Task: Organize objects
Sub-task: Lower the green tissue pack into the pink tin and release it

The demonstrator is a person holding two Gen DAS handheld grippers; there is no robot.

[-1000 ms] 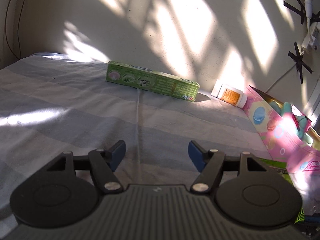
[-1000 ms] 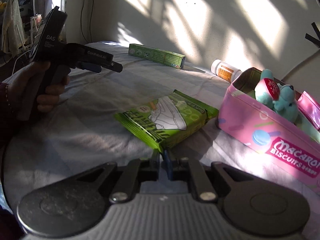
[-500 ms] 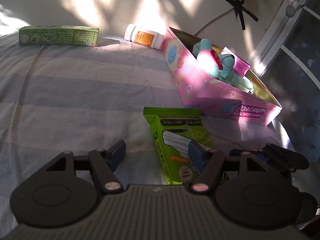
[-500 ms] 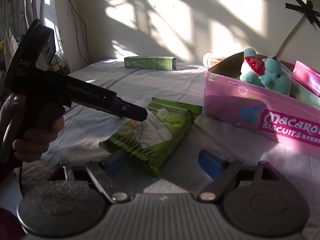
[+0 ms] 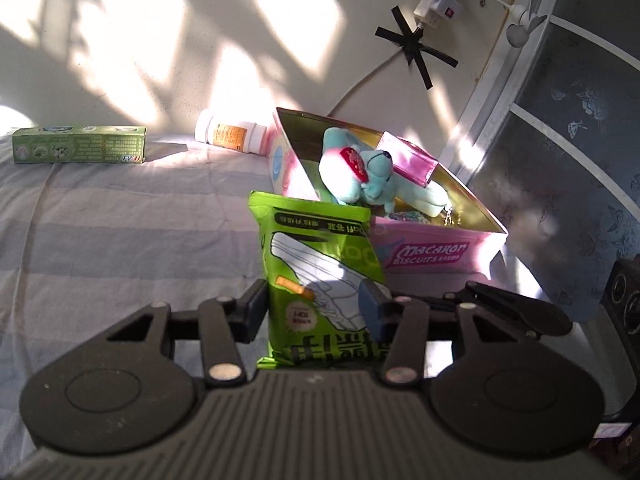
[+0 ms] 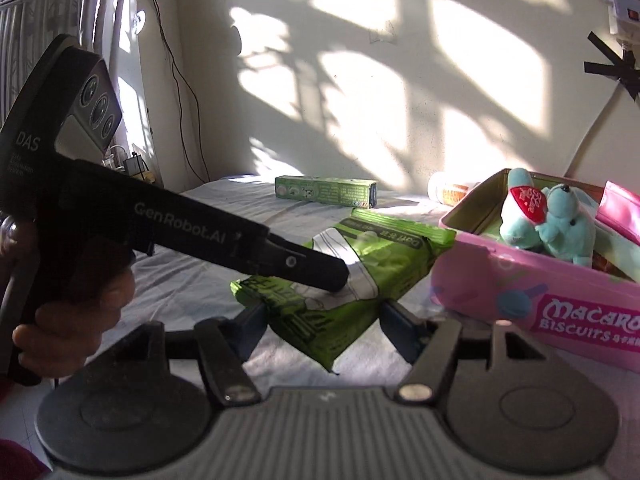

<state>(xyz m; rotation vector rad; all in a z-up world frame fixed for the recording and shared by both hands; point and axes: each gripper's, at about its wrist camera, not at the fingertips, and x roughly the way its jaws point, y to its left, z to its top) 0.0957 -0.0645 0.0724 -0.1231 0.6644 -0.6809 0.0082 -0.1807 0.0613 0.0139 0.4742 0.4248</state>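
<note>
Left wrist view: the left gripper (image 5: pixel 314 310) has just been closing and is squeezing the green packet (image 5: pixel 316 264). The right gripper (image 6: pixel 322 330) has also been closing, its jaws sitting around the packet's end beside the pink tin (image 6: pixel 520 280); I cannot tell if they are touching it.

The left gripper (image 5: pixel 314 308) has just been closing, and its blue pads (image 5: pixel 370 308) now press on the two sides of a green packet (image 5: pixel 316 248), which is held raised and tilted between them. It points forward and somewhat downward. The left hand (image 6: pixel 72 320) wraps the pistol-style handle at its rear, fingers curled round the grip. The right gripper (image 6: pixel 320 320) sits close on the left gripper's right side, angled in across it and also tipped downward. Its jaws have just been narrowing and stand about half apart, straddling the packet's near corner, with a sliver of gap at the right pad. The right hand is out of sight.
</note>
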